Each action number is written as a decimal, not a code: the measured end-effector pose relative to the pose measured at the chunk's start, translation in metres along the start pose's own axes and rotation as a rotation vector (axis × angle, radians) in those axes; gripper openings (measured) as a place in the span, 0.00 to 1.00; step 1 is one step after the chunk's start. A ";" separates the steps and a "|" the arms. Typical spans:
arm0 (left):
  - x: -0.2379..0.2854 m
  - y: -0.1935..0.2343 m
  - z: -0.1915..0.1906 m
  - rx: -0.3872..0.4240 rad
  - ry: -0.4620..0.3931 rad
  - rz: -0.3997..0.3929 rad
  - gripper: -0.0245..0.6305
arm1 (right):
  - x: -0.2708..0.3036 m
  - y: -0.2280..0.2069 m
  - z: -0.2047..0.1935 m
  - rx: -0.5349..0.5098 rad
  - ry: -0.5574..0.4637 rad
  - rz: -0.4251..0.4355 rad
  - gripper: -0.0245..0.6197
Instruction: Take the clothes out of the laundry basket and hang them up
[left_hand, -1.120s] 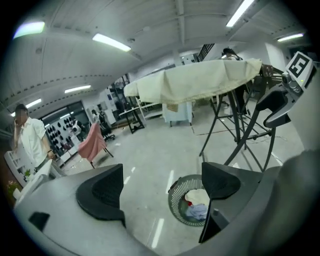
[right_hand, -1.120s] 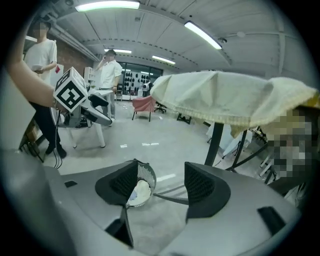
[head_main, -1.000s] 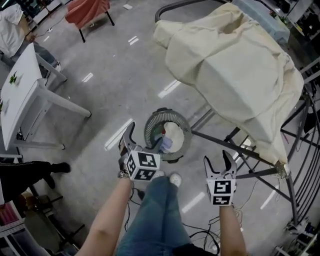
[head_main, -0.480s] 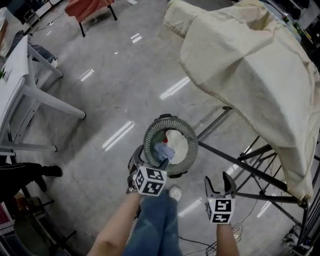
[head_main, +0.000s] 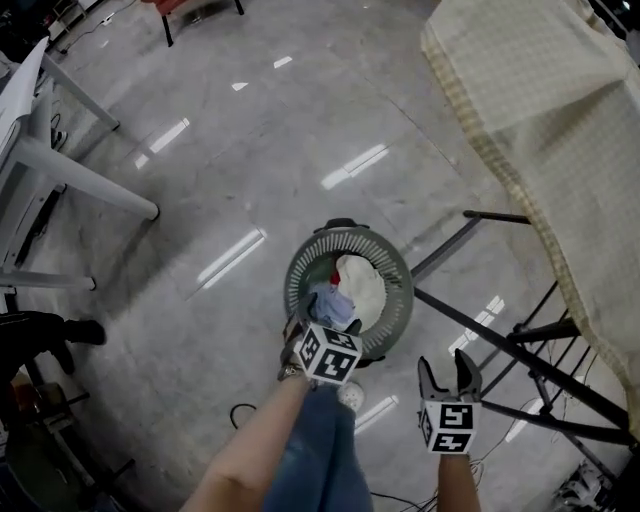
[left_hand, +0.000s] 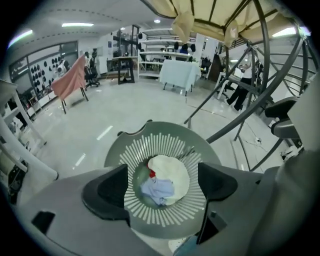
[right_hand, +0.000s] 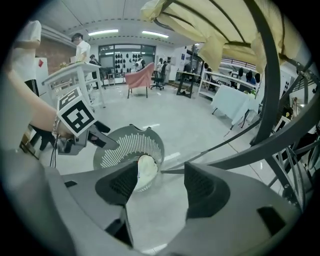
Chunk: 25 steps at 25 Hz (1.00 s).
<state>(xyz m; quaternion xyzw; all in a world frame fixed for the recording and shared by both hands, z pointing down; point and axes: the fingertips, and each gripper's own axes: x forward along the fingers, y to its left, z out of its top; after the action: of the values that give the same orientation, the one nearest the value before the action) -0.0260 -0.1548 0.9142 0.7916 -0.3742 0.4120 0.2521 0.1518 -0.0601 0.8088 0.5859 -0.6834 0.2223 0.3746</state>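
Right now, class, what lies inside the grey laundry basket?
Inside the basket: a cream cloth, a pale blue garment and a scrap of red. Anything beneath them is covered.

Even indoor light, glare streaks on floor (head_main: 250, 150), fisheye warp, dark corners

The left gripper (head_main: 320, 322) reached out ahead of the bare left forearm (head_main: 250, 450) and pointed steeply down, its marker cube (head_main: 330, 352) facing up. Its jaws stood wide apart and had just been closing a little, with nothing gripped between the pads (left_hand: 107, 187). The right gripper (head_main: 447, 368) hung to the right, nearer the body, also tipped down, on the right forearm (head_main: 455, 492). Its jaws stood partly apart, the pads (right_hand: 120, 182) pressing on nothing. The two grippers were well apart
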 end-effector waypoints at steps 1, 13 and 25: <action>0.011 -0.001 0.000 -0.014 0.001 -0.009 0.70 | 0.006 -0.001 -0.001 0.003 -0.005 -0.005 0.46; 0.148 0.029 -0.027 -0.272 0.038 -0.051 0.54 | 0.095 -0.020 -0.043 -0.013 -0.028 -0.022 0.46; 0.259 0.044 -0.117 -0.320 0.269 -0.017 0.36 | 0.179 -0.031 -0.082 -0.117 -0.032 0.004 0.39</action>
<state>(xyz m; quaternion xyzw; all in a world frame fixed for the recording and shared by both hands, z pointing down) -0.0175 -0.1974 1.1984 0.6825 -0.3910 0.4473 0.4258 0.1963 -0.1191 0.9934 0.5650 -0.7022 0.1734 0.3969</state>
